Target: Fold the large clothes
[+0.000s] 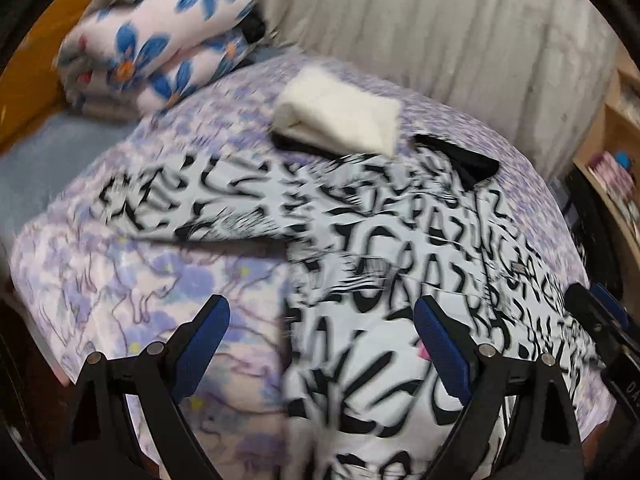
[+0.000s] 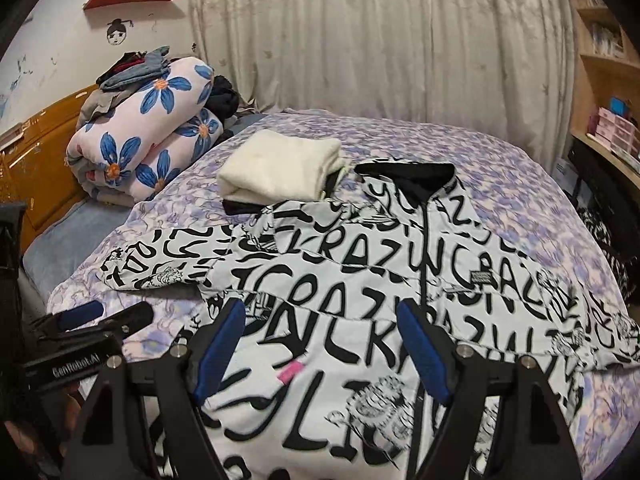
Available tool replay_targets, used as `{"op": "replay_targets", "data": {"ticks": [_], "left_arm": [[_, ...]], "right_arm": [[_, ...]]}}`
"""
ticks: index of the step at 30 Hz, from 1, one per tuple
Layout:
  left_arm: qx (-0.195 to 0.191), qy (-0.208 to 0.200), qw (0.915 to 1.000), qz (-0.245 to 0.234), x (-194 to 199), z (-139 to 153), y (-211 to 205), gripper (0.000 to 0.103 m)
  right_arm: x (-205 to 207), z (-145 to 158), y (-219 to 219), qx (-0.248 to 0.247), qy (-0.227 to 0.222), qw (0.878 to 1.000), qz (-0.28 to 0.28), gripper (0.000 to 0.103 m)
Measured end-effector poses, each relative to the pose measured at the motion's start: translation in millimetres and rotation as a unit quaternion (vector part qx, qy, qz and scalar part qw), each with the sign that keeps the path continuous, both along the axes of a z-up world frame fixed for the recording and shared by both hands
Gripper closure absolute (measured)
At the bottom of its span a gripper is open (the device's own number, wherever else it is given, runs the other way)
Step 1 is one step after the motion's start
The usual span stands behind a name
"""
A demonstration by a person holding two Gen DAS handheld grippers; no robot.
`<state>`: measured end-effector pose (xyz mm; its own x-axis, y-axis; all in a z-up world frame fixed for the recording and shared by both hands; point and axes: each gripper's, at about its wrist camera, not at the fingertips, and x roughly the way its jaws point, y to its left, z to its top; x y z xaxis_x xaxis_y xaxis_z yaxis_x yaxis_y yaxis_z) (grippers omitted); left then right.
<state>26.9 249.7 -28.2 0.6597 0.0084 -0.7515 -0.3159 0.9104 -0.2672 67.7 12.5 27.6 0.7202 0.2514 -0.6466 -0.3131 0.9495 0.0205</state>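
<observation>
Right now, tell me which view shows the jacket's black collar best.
The right wrist view: the black collar is sharp and seen whole atop the jacket. The left wrist view shows it motion-blurred.

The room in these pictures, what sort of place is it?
Most likely a home bedroom: a bed under a lilac floral cover, a rolled flowered quilt by its wooden headboard, and long curtains behind.

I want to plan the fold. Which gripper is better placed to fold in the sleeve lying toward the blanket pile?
Left, probably. The left gripper hangs open at the jacket's edge, nearer that sleeve; the right gripper is open over its middle.
</observation>
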Motion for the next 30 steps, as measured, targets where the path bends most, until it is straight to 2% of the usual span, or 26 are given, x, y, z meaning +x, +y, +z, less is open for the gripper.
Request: {"op": "replay_targets", "data": {"ticks": [2,4,7,11,17,23,25,26,27,28,29,30], "left_arm": [[-0.044,0.007,0.999,0.005,4.0,-16.1,28.0,0.011],[-0.096,0.016,0.9948,0.031,7.2,-37.5,63.8,0.011],[-0.137,0.024,0.9876,0.072,10.8,-64.2,103.4,0.011],[-0.164,0.024,0.9806,0.105,19.3,-92.9,147.1,0.012],[-0.235,0.01,0.9645,0.12,36.0,-130.3,202.0,0.012],[-0.275,-0.006,0.9527,0.129,55.6,-148.8,234.7,0.012],[-0.274,-0.005,0.9519,0.138,62.2,-151.9,245.1,0.02],[-0.265,-0.001,0.9535,0.143,66.1,-152.2,248.9,0.032],[-0.259,0.002,0.9547,0.146,69.4,-152.7,251.3,0.049],[-0.25,0.009,0.956,0.153,73.3,-153.8,254.3,0.06],[-0.237,0.022,0.9581,0.159,77.5,-154.4,256.0,0.081],[-0.228,0.029,0.9598,0.162,79.8,-154.0,257.7,0.092]], "right_arm": [[8.7,-7.2,14.4,-0.008,0.003,1.0,0.006,0.025],[16.9,-15.2,25.9,-0.014,0.008,1.0,0.011,0.025],[29.1,-29.9,41.8,-0.019,0.021,0.999,0.018,0.025],[46.8,-51.1,60.5,-0.021,0.043,0.999,0.026,0.025],[77.6,-85.5,89.7,-0.029,0.084,0.996,0.032,0.025],[95.3,-107.3,107.5,-0.023,0.114,0.993,0.033,0.025],[98.0,-112.3,109.5,-0.022,0.122,0.992,0.033,0.025],[99.3,-114.2,110.3,-0.022,0.125,0.991,0.032,0.025],[99.5,-116.5,110.5,-0.022,0.128,0.991,0.031,0.025],[99.8,-118.3,110.3,-0.022,0.132,0.991,0.031,0.025],[99.6,-119.9,109.0,-0.022,0.135,0.99,0.031,0.025],[99.5,-120.8,107.5,-0.022,0.138,0.99,0.031,0.025]]}}
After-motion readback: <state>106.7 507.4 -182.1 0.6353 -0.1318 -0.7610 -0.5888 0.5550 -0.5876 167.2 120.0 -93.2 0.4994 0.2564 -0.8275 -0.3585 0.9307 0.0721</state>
